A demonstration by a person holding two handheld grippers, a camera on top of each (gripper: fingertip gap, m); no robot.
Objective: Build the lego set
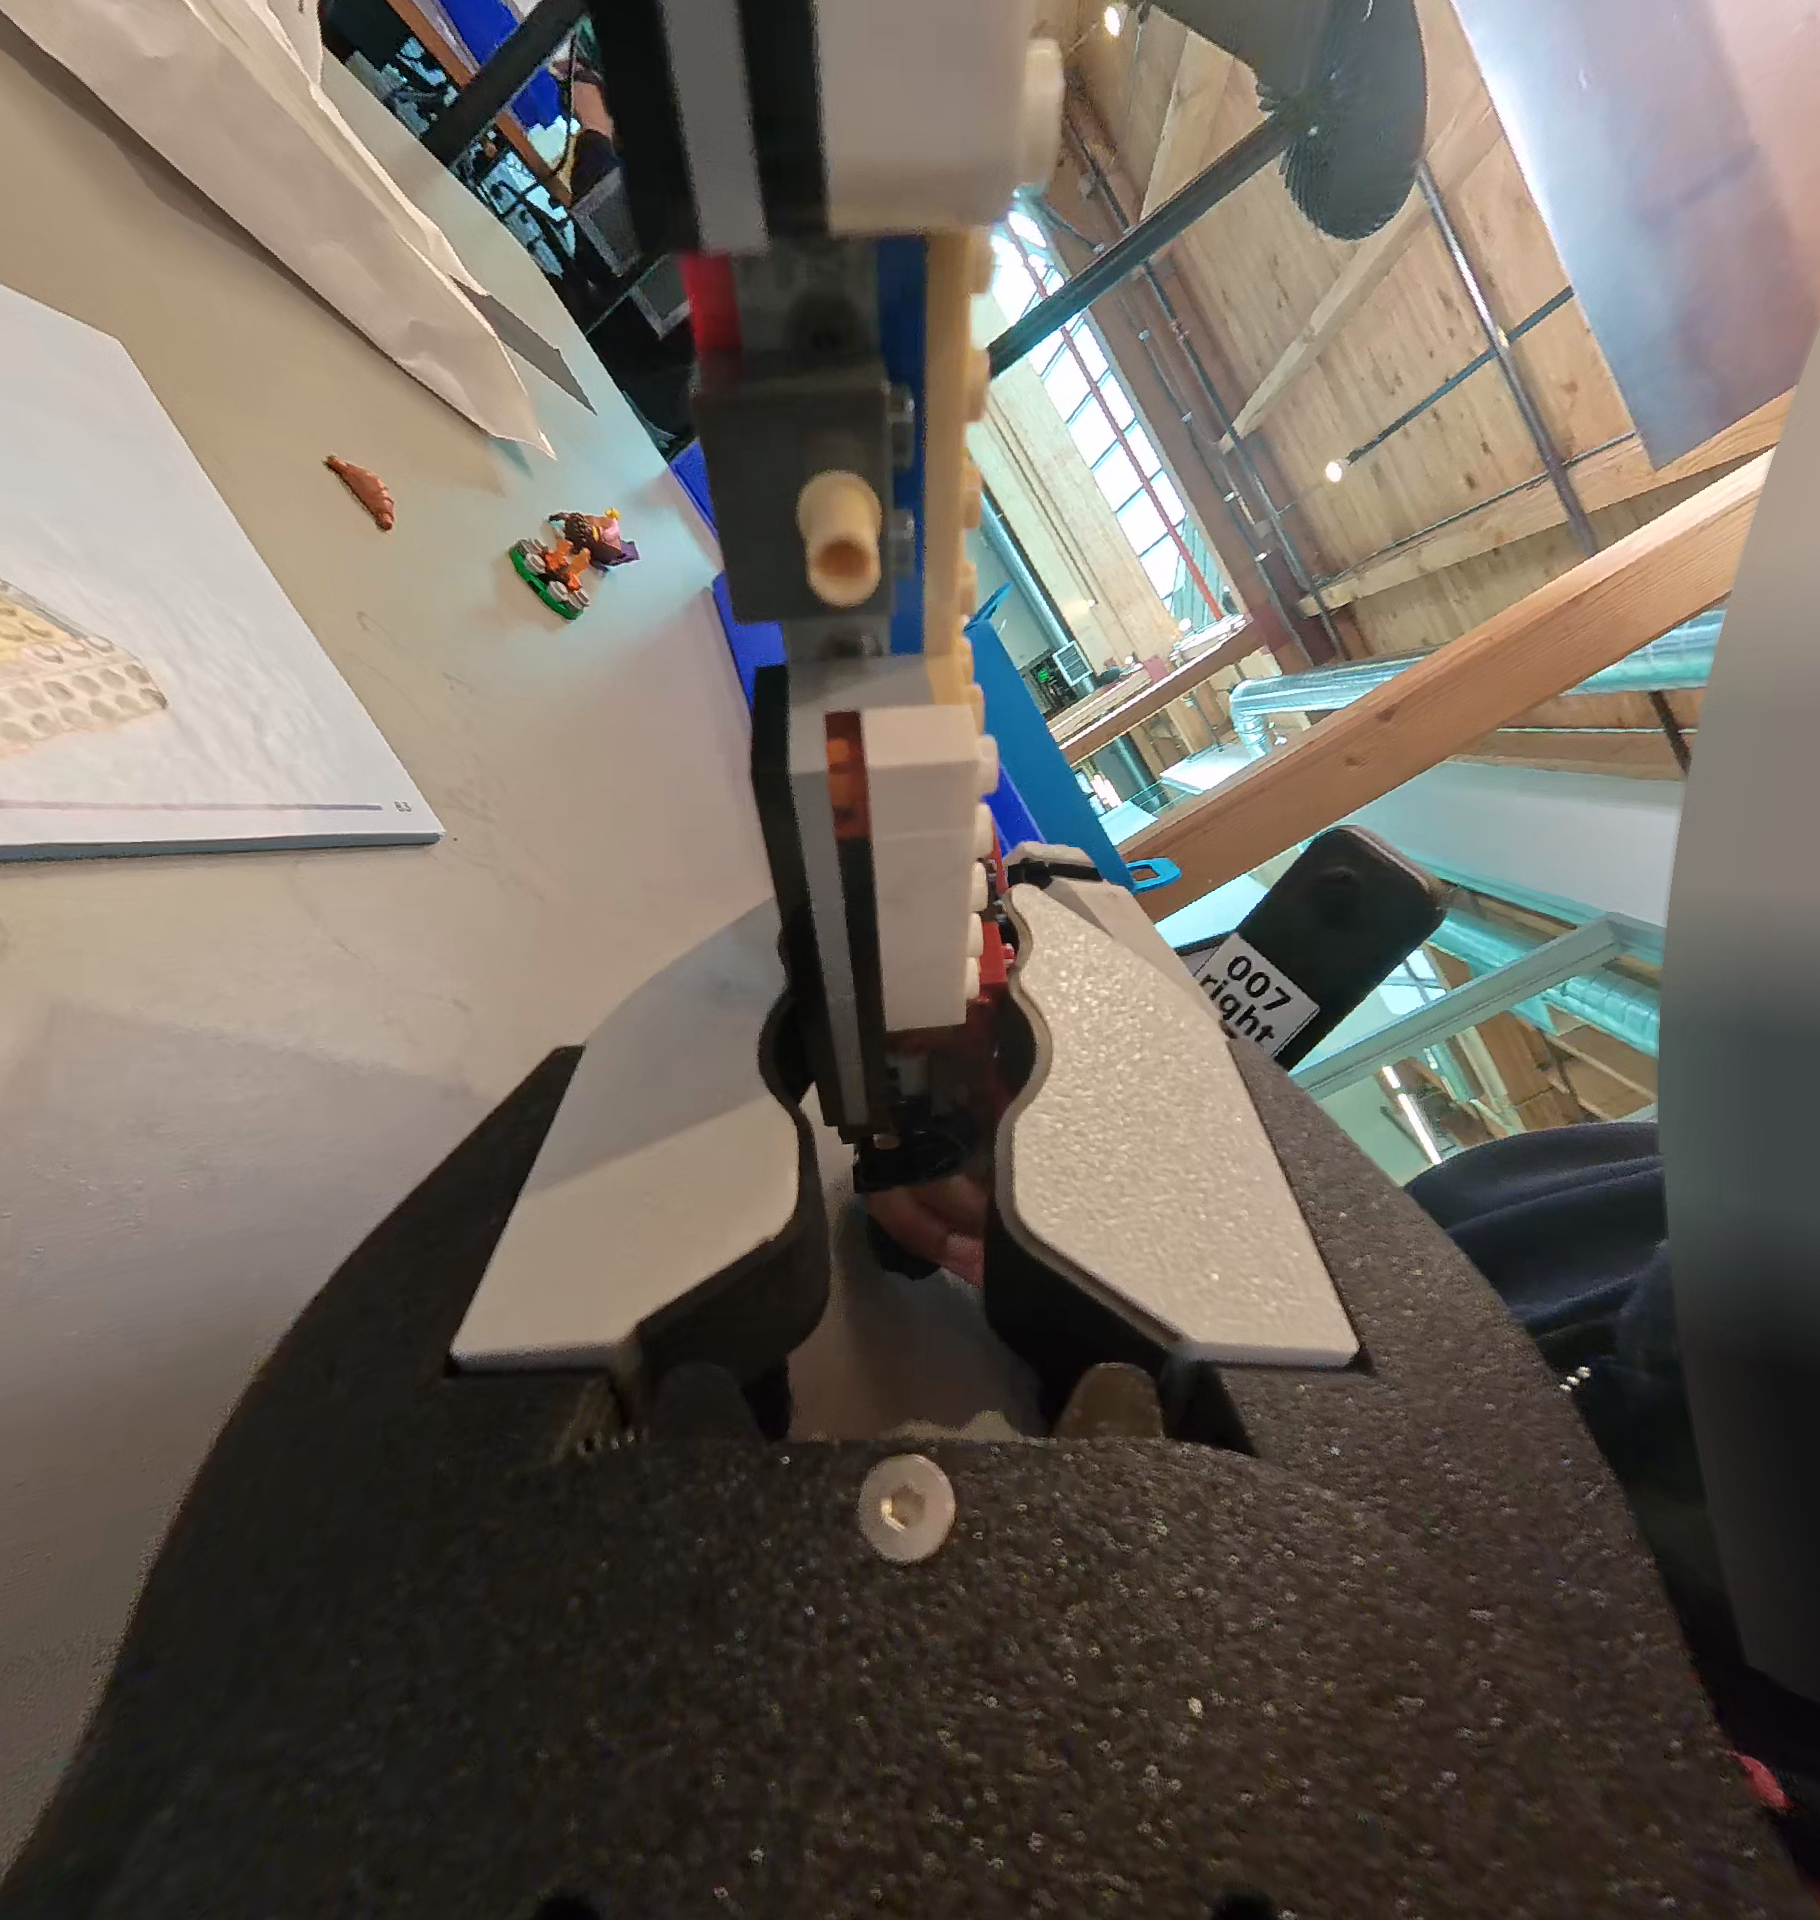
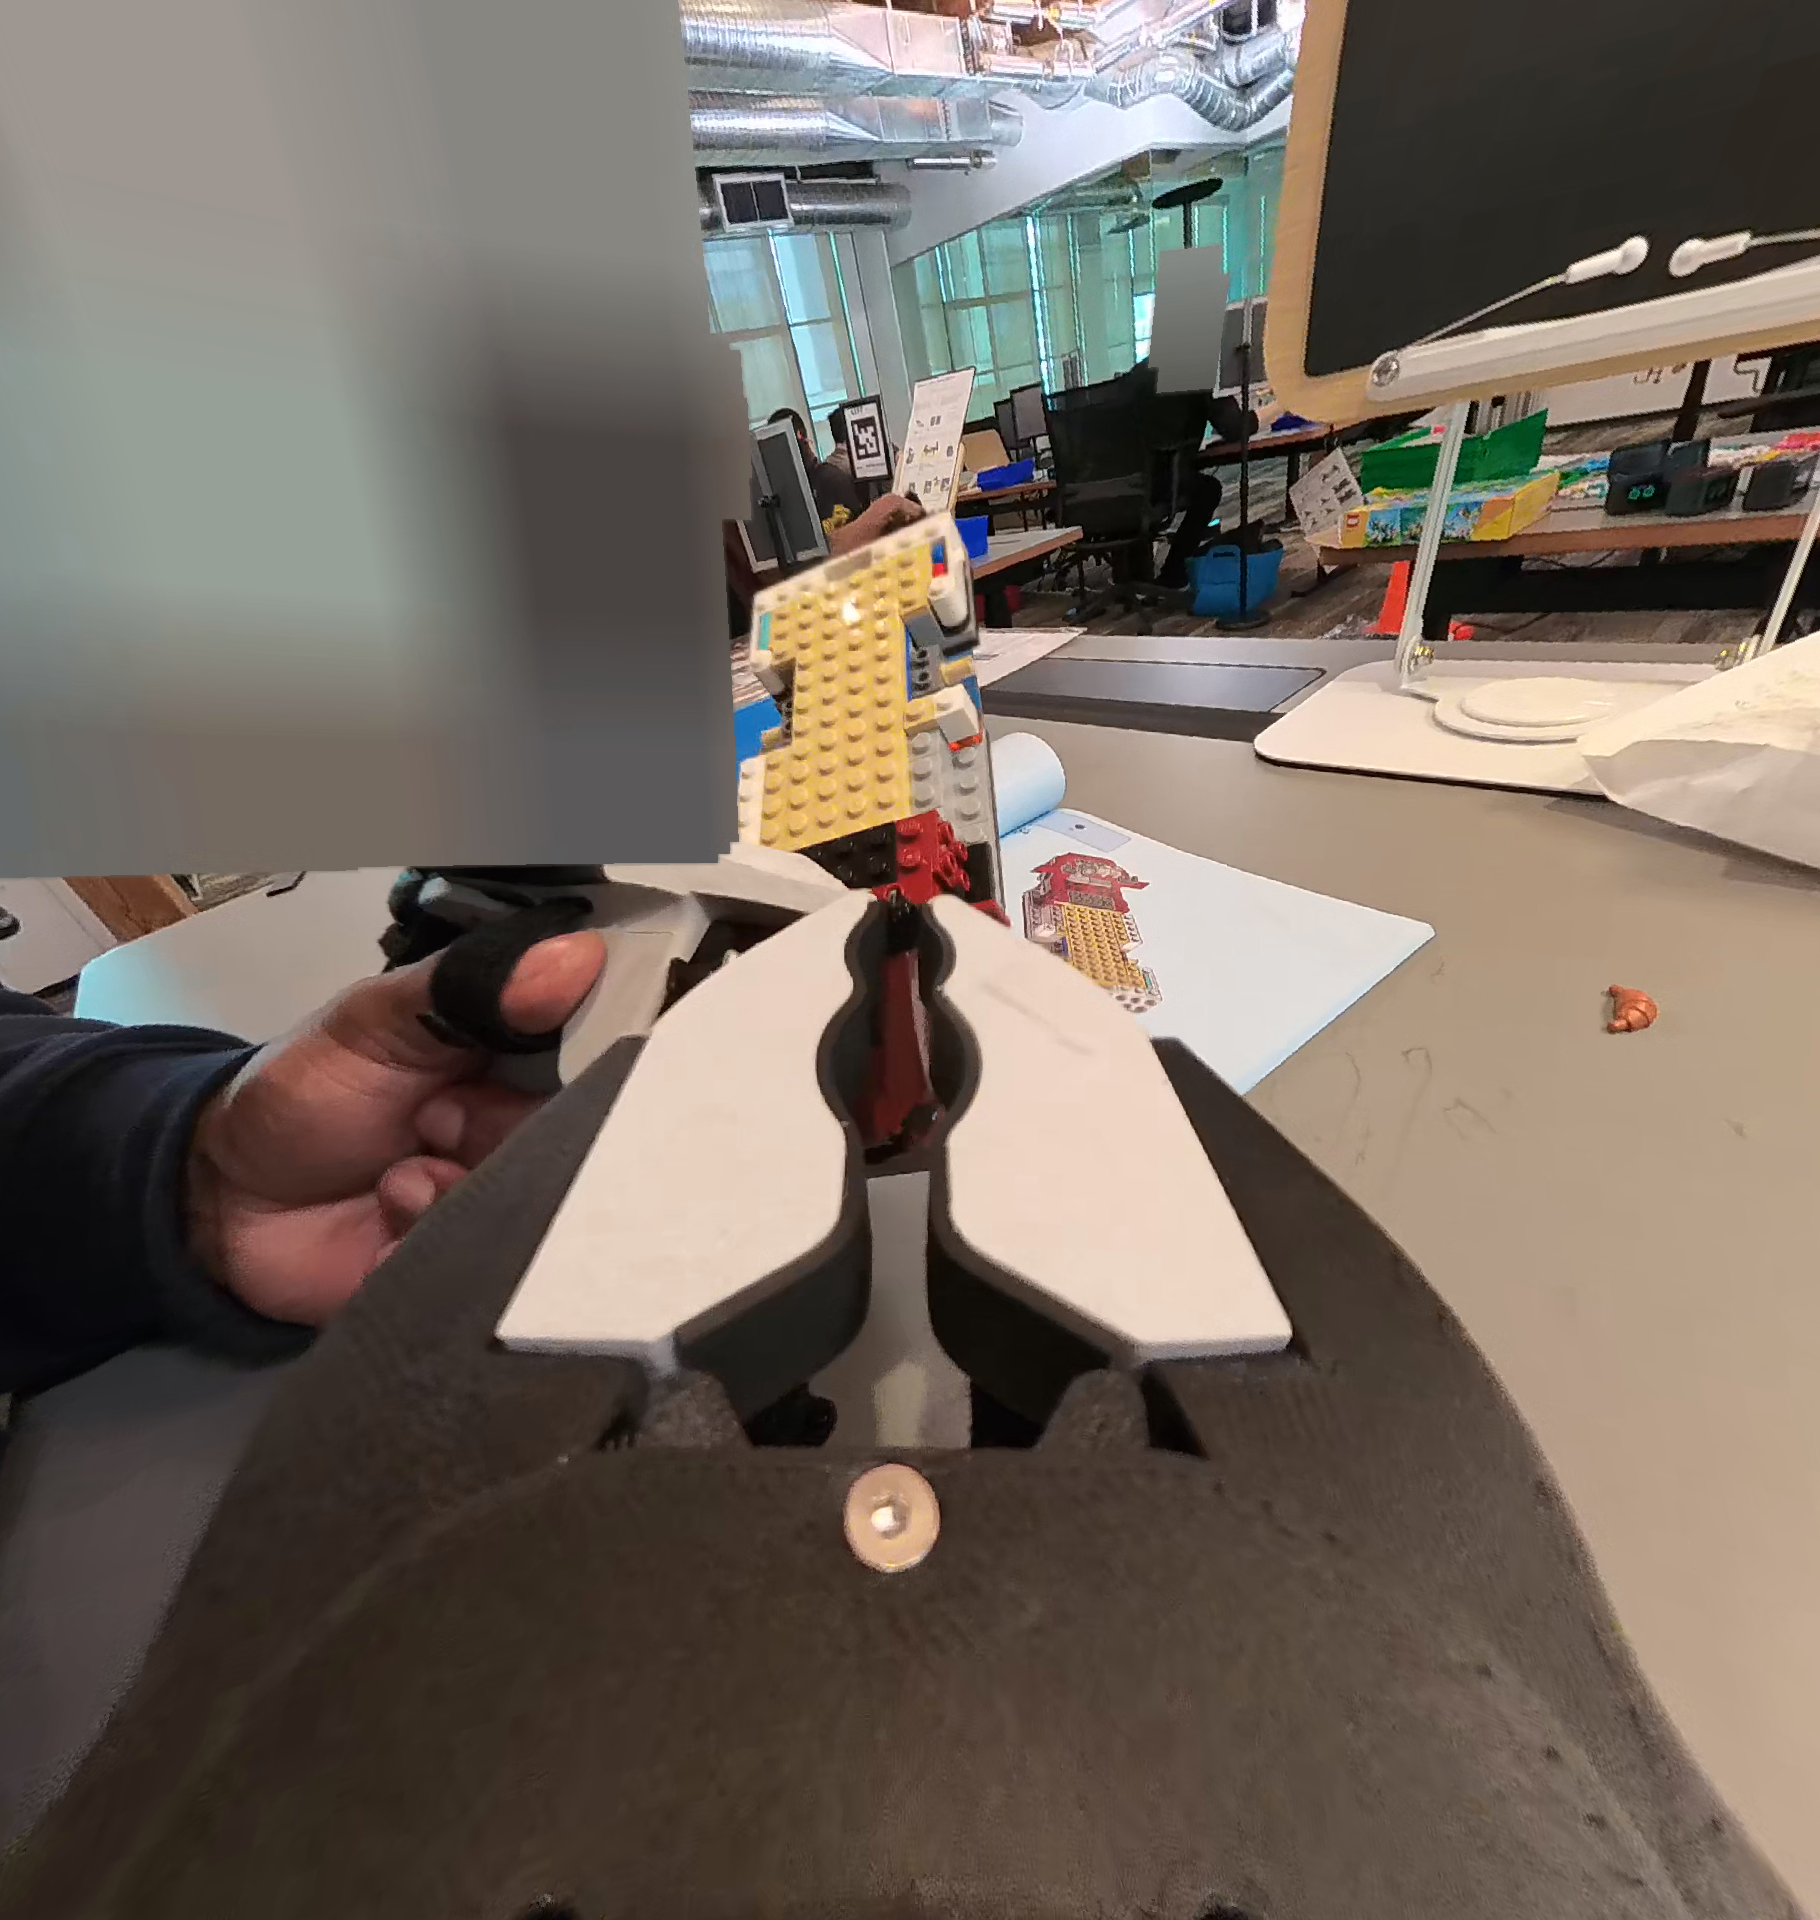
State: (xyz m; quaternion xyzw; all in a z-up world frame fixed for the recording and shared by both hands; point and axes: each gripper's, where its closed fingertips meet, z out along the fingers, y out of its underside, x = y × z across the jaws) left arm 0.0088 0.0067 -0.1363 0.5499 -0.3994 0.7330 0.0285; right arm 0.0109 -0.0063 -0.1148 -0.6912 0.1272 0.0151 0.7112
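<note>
My left gripper (image 1: 895, 977) is shut on a brick model (image 1: 916, 831) and holds it edge-on, clear of the table. The model is long, built of white, grey, black, tan and blue layers. In the right wrist view the model (image 2: 844, 717) stands upright, with a tan studded face and black and dark red bricks at its lower end. My right gripper (image 2: 901, 914) is shut on a thin dark red piece (image 2: 890, 1039) right at that lower end. A hand (image 2: 366, 1101) holds the left gripper beside it. The right gripper's black body (image 1: 1332, 935) shows close to the model's right.
An open instruction booklet (image 2: 1249, 935) lies on the grey table (image 2: 1508, 1143), also in the left wrist view (image 1: 158, 623). Nearby lie a small brown piece (image 2: 1630, 1008), a small figure build (image 1: 571, 561) and a white paper bag (image 2: 1737, 769). A dark screen on a white stand (image 2: 1571, 187) is at the back right. The grippers are tip to tip, or close to it.
</note>
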